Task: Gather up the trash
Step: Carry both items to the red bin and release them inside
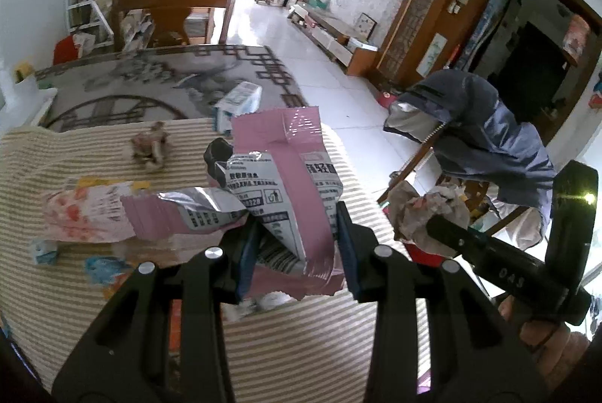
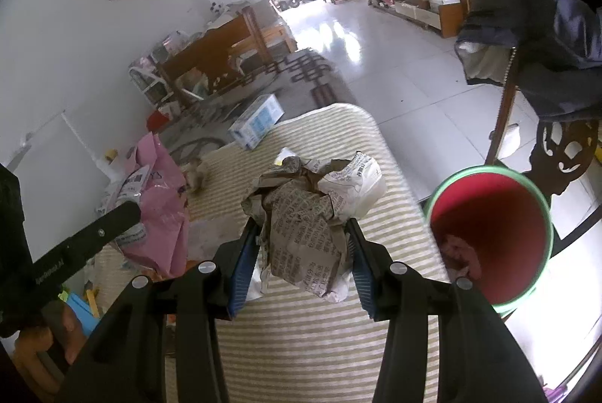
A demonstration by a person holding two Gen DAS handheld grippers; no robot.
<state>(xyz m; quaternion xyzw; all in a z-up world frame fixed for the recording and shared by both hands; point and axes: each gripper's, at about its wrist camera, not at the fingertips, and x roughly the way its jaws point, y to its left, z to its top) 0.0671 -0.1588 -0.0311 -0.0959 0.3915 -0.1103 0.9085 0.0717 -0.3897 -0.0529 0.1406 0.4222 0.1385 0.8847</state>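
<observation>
At frame centre: torn pink wrapper [image 1: 289,177] pinched in left tongs [image 1: 297,245]; crumpled printed paper wad [image 2: 308,226] clamped in right tongs [image 2: 303,252].

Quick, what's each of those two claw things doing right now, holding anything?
Left gripper: closed on a pink snack wrapper.
Right gripper: closed on a crumpled newspaper ball.
</observation>
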